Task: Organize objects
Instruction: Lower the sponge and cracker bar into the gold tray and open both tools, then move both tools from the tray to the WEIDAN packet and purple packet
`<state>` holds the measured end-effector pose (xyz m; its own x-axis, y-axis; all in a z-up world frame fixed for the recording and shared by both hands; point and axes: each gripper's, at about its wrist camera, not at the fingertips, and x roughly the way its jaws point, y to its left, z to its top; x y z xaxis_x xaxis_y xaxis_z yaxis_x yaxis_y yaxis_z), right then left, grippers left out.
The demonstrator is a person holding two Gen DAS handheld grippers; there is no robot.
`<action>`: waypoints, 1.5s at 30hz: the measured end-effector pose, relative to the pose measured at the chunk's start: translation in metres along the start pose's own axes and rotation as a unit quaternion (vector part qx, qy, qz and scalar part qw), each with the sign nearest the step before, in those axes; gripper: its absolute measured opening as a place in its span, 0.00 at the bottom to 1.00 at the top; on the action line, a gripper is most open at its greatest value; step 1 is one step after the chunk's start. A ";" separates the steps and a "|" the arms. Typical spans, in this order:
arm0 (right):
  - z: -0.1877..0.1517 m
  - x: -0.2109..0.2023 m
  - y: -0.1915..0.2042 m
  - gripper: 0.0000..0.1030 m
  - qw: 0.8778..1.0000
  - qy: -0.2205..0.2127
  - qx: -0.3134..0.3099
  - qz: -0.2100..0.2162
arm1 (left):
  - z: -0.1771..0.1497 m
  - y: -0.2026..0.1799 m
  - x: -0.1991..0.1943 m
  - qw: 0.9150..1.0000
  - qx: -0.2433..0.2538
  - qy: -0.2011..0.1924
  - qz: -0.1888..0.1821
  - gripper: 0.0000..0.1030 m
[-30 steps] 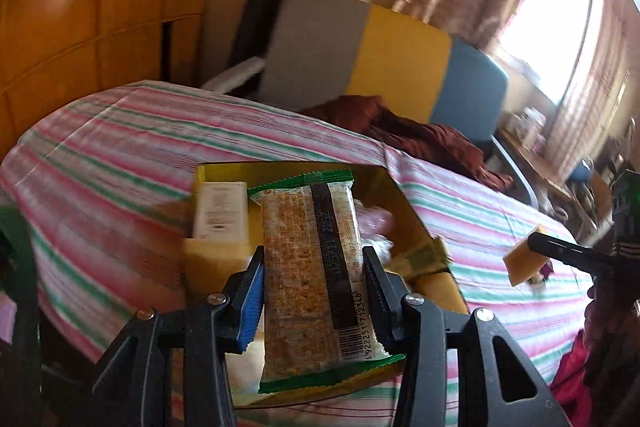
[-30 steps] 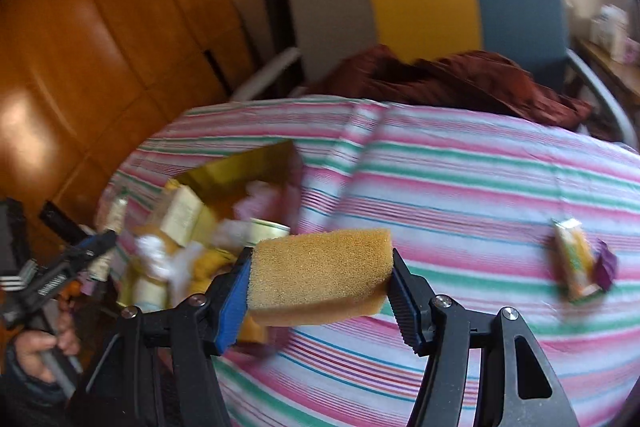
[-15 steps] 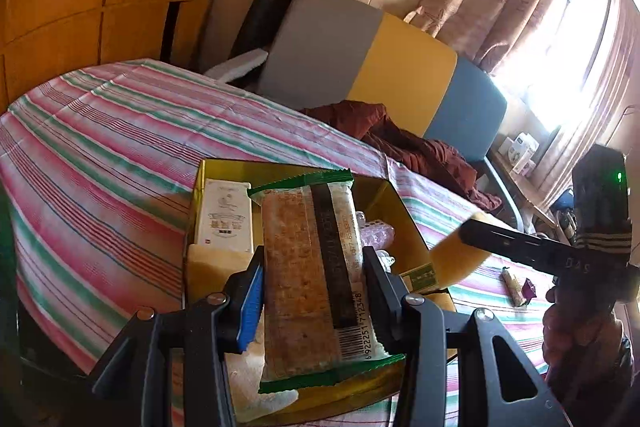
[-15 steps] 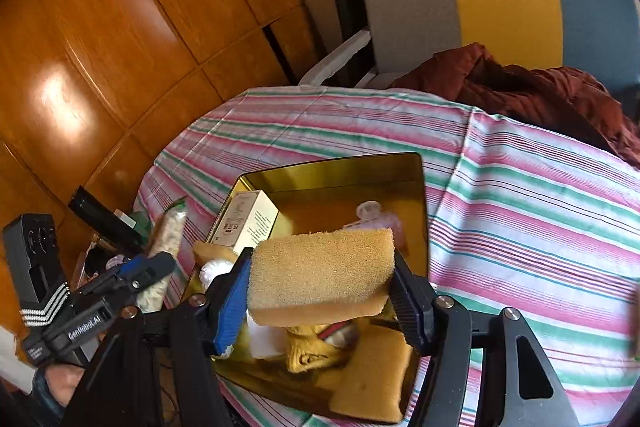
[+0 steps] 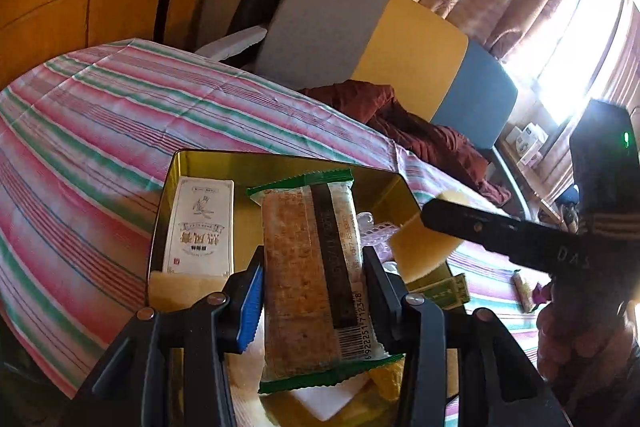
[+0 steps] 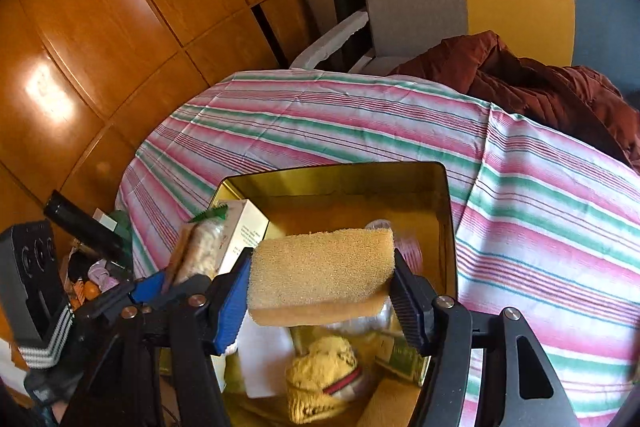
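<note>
Left gripper [image 5: 312, 287]: clamped on a snack bar [image 5: 316, 267], its long axis running along the fingers, over the tin's [image 5: 280, 163] near end.
Right gripper [image 6: 320, 291]: jaws pressed on a sponge [image 6: 320, 267], long side spanning them, over the tin's middle.
Tin: on the striped tablecloth [image 6: 540, 207], below both loads.
Nearer the free far corner: the right gripper, in my judgement.

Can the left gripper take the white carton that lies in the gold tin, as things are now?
Probably not yet. The left gripper is shut on a cracker packet, so its jaws are full. The white carton itself lies uncovered at the left side of the gold tin, with nothing above it.
</note>
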<state>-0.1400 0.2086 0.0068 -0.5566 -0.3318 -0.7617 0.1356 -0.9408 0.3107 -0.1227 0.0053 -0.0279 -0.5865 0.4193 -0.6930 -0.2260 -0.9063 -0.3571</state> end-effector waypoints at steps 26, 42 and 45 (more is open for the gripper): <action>0.001 0.033 -0.008 1.00 0.998 0.015 0.056 -0.004 | -0.019 0.013 -0.016 0.998 -0.001 -0.008 0.057 0.45; -0.053 -0.022 0.016 1.00 0.996 -0.033 -0.015 -0.076 | -0.042 -0.014 -0.043 0.997 0.036 -0.020 0.063 0.45; -0.062 -0.026 0.021 1.00 0.995 -0.036 -0.028 -0.088 | -0.044 -0.016 -0.047 0.996 0.041 -0.024 0.070 0.45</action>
<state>-0.0713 0.1930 -0.0021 -0.6331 -0.1571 -0.7579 0.0744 -0.9870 0.1424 -0.0575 0.0025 -0.0172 -0.6534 0.2873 -0.7004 -0.2012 -0.9578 -0.2053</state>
